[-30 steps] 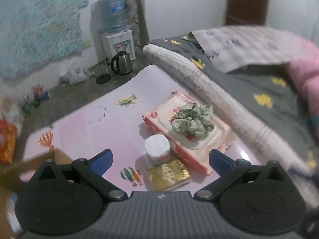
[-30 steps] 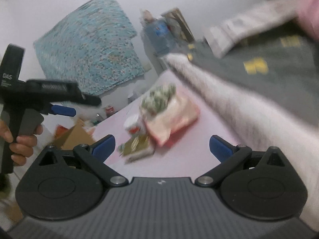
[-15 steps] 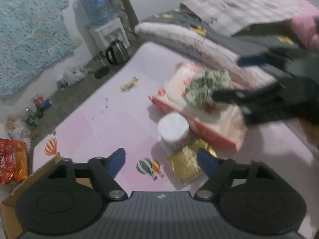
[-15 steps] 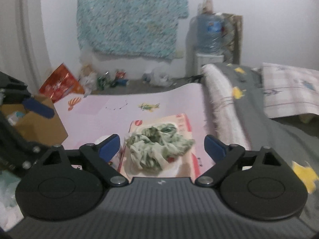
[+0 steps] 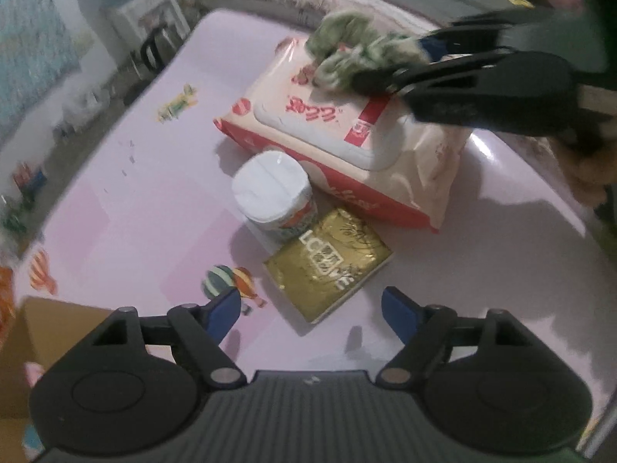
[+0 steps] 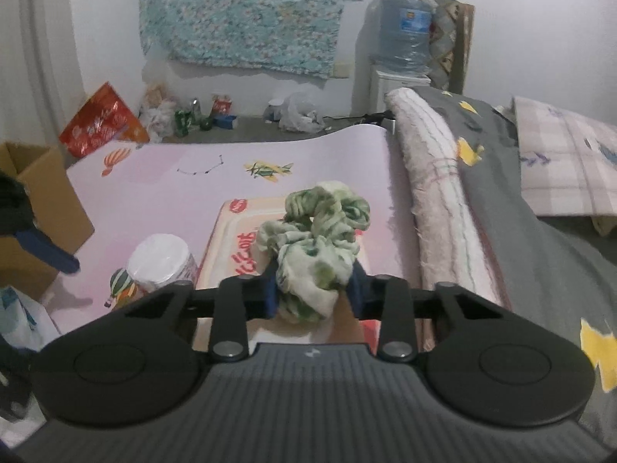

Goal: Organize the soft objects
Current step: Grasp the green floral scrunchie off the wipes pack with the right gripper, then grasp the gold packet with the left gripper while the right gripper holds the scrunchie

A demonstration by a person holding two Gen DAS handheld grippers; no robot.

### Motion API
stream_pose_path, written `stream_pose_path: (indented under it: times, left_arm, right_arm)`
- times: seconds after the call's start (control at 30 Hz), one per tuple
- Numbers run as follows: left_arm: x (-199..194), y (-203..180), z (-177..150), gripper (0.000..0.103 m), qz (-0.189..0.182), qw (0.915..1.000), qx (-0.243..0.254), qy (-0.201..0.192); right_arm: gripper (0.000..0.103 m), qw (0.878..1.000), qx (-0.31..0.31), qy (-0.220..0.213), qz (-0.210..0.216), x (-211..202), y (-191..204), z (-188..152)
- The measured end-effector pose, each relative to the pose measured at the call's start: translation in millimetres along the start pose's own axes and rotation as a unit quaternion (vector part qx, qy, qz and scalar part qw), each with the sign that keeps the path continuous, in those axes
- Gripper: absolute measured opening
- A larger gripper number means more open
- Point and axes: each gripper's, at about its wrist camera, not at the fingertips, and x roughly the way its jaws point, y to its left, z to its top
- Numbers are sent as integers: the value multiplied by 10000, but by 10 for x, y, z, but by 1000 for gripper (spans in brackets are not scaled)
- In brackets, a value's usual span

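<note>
While your right gripper [image 6: 311, 296] pinches the near fold of the green scrunchie [image 6: 316, 239], you are at the pick-up step of the tidying. Its blue pads [image 6: 270, 293] are pressed into the cloth from both sides, and the rest of the scrunchie bunches up ahead of the fingertips. It hangs over the far end of the wipes pack [image 5: 347, 142]; whether it has cleared the pack or is touching it, I cannot tell.

Your left gripper [image 5: 310, 310] is spread wide and holds nothing. Just ahead of its fingers lies the gold sachet [image 5: 327, 262], and beyond that stands the white-lidded tub [image 5: 273, 196], touching the near side of the pack.

I judge the next move to be a straight lift, so the loose loops clear the pack without dragging it. Then carry the scrunchie across to your left, probably toward the cardboard box [image 6: 42, 208], if that is where the soft things go. Keep the pinch firm; the fabric is slippery and only one fold is caught.
</note>
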Motion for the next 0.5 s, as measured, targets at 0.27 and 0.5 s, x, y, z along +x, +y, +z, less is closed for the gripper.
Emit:
stream_pose_path:
  times: [0.27, 0.5]
  left_arm:
    - [176, 92, 151, 94, -260, 9972, -610, 351]
    - [389, 95, 256, 99, -256, 9922, -987, 716]
  right_arm:
    - [25, 9864, 1387, -600, 651, -563, -456, -241]
    - [25, 9742, 1867, -742, 1025, -1008, -537, -559]
